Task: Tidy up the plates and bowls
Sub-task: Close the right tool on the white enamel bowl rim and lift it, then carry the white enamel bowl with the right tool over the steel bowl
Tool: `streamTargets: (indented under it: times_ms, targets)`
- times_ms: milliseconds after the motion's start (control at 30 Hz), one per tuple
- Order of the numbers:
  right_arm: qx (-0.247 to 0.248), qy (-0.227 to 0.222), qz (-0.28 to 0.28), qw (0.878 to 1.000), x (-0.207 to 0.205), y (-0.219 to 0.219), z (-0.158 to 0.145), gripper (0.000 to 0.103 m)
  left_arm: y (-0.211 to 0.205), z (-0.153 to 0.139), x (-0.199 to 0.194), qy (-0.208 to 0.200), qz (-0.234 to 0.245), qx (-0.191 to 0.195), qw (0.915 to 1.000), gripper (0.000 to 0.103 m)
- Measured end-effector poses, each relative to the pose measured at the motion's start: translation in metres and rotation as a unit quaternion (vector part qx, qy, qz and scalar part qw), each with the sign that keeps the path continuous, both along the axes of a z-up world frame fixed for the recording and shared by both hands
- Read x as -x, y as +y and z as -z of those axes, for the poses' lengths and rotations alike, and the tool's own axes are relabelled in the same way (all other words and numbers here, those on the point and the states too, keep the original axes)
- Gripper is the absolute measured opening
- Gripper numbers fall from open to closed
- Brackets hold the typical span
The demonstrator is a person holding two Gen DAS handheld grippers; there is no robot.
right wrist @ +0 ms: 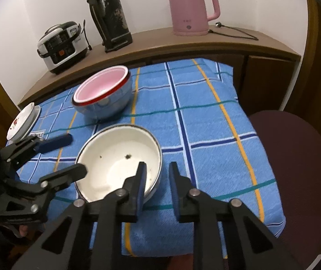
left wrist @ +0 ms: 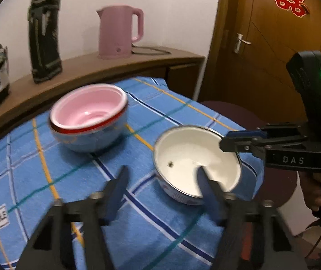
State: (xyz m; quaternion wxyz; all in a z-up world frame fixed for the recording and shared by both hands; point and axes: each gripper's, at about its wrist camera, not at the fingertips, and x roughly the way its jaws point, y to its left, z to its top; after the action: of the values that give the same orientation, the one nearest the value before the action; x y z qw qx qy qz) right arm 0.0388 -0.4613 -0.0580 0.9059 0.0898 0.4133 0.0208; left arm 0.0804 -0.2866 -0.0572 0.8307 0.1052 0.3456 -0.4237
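Observation:
A white enamel bowl [right wrist: 117, 159] with dark specks sits on the blue checked cloth [right wrist: 205, 112]; it also shows in the left wrist view [left wrist: 194, 159]. Behind it stands a stack of bowls, pink one on top [right wrist: 103, 90], also in the left wrist view [left wrist: 88, 110]. My right gripper [right wrist: 157, 173] straddles the white bowl's right rim, one finger inside and one outside, jaws slightly apart. My left gripper [left wrist: 162, 177] is open, its right finger over the bowl's near rim. Stacked white plates [right wrist: 23, 121] lie at the cloth's left edge.
A wooden counter [right wrist: 160, 45] behind holds a pink kettle [right wrist: 189, 9], a black flask [right wrist: 108, 13] and a rice cooker [right wrist: 63, 45]. A dark maroon stool [right wrist: 295, 157] stands right of the table. A wooden door [left wrist: 261, 45] is at the right.

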Motion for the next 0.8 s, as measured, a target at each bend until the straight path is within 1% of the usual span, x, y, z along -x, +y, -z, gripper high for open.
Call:
streamTargets:
  times_ms: [33,100,133,200,300,367,467,533,633,800]
  targets:
    - [-0.001,-0.004,-0.002,1.000,0.000,0.002,0.000,0.013,-0.003,0.003,0.000,0.010,0.009,0.000,0.9999,0.032]
    - [0.013,-0.009,0.001,1.000,0.002,0.006,0.000,0.013,-0.004,0.005,0.000,0.013,0.002,0.000,0.9999,0.032]
    - [0.015,-0.011,0.003,1.000,0.002,0.006,-0.001,0.013,-0.005,0.005,-0.001,0.013,0.000,-0.001,0.9999,0.028]
    - [0.002,-0.015,0.005,1.000,0.003,0.003,-0.004,0.012,-0.004,0.004,-0.004,0.022,-0.006,-0.001,0.9997,0.024]
    - [-0.017,-0.026,0.003,1.000,0.003,0.003,-0.012,0.011,-0.002,0.005,-0.011,0.039,-0.014,-0.002,0.9991,0.024]
    - [-0.017,-0.032,-0.002,0.999,0.001,0.007,-0.020,0.012,-0.001,0.001,-0.013,0.035,-0.024,-0.005,0.9991,0.024]
    - [-0.024,-0.041,-0.008,0.999,-0.002,0.010,-0.030,0.012,0.007,-0.011,-0.017,0.031,-0.034,0.008,0.9989,0.024]
    - [-0.036,-0.046,-0.015,0.998,-0.006,0.011,-0.039,0.012,0.012,-0.021,-0.021,0.023,-0.041,0.019,0.9987,0.024]
    - [-0.042,-0.054,-0.023,0.997,-0.012,0.015,-0.049,0.012,0.017,-0.034,-0.027,0.008,-0.049,0.029,0.9984,0.024]
    - [-0.037,-0.076,-0.030,0.996,-0.022,0.023,-0.072,0.012,0.021,-0.053,-0.040,-0.014,-0.056,0.036,0.9976,0.024]
